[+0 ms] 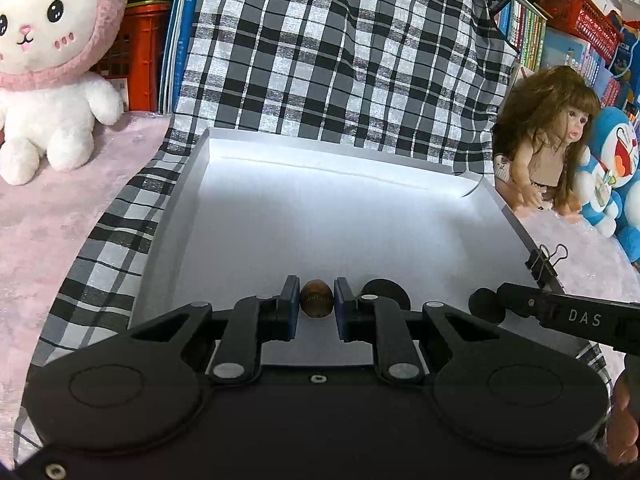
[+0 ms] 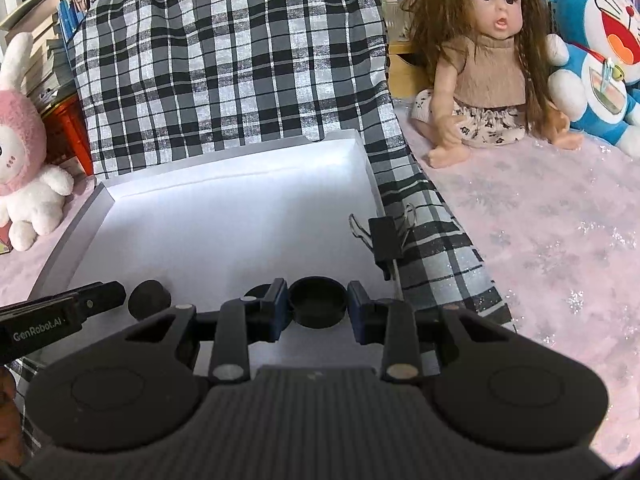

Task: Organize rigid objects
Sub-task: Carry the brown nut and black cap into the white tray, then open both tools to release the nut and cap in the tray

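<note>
Pinching a small brown oval nut-like object [image 1: 316, 298], the left gripper [image 1: 316, 300] holds it between its blue fingers [image 1: 291, 304] low over the near end of a shallow white tray [image 1: 280, 216]. Only the left wrist view shows this brown object; from the right wrist view the left gripper appears just as a black bar at the tray's near left corner, its grip hidden.

The right gripper [image 2: 318, 306] clamps a round black cap [image 2: 318, 307] between its own blue fingers [image 2: 278, 308], also at the near end of the tray, toward the right wall. In the left wrist view this cap is not visible between them.

A dark round knob-like piece [image 2: 149, 294] lies inside the tray, near its front left part, seen in the right wrist view. A black binder clip [image 2: 385, 240] grips the tray's right wall, with wire handles showing in both views.

The tray sits on checked black-and-white cloth [image 2: 224, 60]. Left of the tray sits a pink-and-white plush rabbit [image 1: 52, 68]; right of it, a long-haired doll [image 2: 484, 60] and a blue plush cat [image 2: 600, 64], on a pink bench cover [image 2: 540, 240].
</note>
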A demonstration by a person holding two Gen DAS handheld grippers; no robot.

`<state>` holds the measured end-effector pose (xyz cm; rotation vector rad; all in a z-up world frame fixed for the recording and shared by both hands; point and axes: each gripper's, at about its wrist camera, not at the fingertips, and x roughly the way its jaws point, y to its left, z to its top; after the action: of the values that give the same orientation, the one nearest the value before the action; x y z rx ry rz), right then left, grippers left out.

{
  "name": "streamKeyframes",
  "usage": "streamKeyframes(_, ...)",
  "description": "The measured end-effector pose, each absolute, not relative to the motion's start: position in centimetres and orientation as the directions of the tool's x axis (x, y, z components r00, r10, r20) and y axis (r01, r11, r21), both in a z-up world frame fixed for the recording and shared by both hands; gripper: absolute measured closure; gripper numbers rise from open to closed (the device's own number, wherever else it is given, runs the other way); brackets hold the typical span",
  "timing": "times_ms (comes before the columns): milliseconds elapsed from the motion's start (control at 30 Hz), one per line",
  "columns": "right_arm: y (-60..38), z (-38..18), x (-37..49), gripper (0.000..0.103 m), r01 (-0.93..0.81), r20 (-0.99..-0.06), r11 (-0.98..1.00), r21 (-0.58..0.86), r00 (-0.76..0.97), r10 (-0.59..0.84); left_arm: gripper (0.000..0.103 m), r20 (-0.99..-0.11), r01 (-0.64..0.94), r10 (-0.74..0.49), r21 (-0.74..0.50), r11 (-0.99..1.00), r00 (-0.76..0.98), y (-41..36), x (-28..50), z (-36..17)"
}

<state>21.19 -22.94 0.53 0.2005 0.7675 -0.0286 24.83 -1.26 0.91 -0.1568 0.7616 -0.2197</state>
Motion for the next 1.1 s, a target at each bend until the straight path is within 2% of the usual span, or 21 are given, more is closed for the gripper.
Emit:
streamKeyframes(200, -23.1, 0.6, 21.2, 0.063, 0.087, -0.691, 0.978, 0.189, 0.720, 0.069, 0.084, -0.662, 0.148, -0.267, -0.231, 0.962, 0.700, -1.5, 24.7, 1.0)
streamKeyframes(267, -23.1, 0.7, 21.1, 0.058, 0.084, -0.690, 0.977, 0.196, 0.719, 0.076, 0.084, -0.663, 0.148, -0.263, -0.226, 0.963, 0.700, -1.6, 24.6, 1.1)
streamKeyframes(300, -23.1, 0.7, 21.1, 0.049, 0.084, -0.689, 0.977, 0.197, 0.720, 0.077, 0.082, -0.661, 0.151, -0.264, -0.224, 0.963, 0.702, -1.5, 24.5, 1.1)
streamKeyframes(333, -23.1, 0.8, 21.0, 0.046, 0.083, -0.687, 0.976, 0.199, 0.722, 0.079, 0.080, -0.660, 0.153, -0.262, -0.218, 0.964, 0.704, -1.5, 24.5, 1.2)
streamKeyframes(433, -23.2, 1.1, 20.8, 0.044, 0.081, -0.683, 0.976, 0.204, 0.725, 0.082, 0.065, -0.651, 0.161, -0.255, -0.201, 0.966, 0.715, -1.5, 24.0, 1.8)
streamKeyframes(500, -23.4, 1.4, 20.6, 0.043, 0.077, -0.678, 0.975, 0.208, 0.730, 0.087, 0.062, -0.639, 0.168, -0.257, -0.198, 0.966, 0.726, -1.2, 23.5, 2.4)
streamKeyframes(667, -23.4, 2.5, 19.0, 0.036, 0.036, -0.651, 0.975, 0.218, 0.750, 0.118, 0.047, -0.615, 0.184, -0.284, -0.221, 0.958, 0.736, -0.3, 21.9, 4.1)
streamKeyframes(800, -22.6, 3.6, 17.0, 0.026, -0.024, -0.616, 0.981, 0.190, 0.776, 0.138, 0.037, -0.596, 0.203, -0.299, -0.223, 0.953, 0.745, 0.4, 19.8, 4.9)
streamKeyframes(933, -21.7, 4.4, 14.4, 0.017, -0.091, -0.574, 0.981, 0.172, 0.800, 0.175, 0.034, -0.574, 0.210, -0.306, -0.228, 0.951, 0.759, 1.1, 17.2, 5.3)
streamKeyframes(1100, -20.7, 4.4, 11.3, 0.015, -0.159, -0.535, 0.975, 0.154, 0.816, 0.218, 0.033, -0.551, 0.226, -0.293, -0.188, 0.956, 0.781, 1.5, 13.4, 5.3)
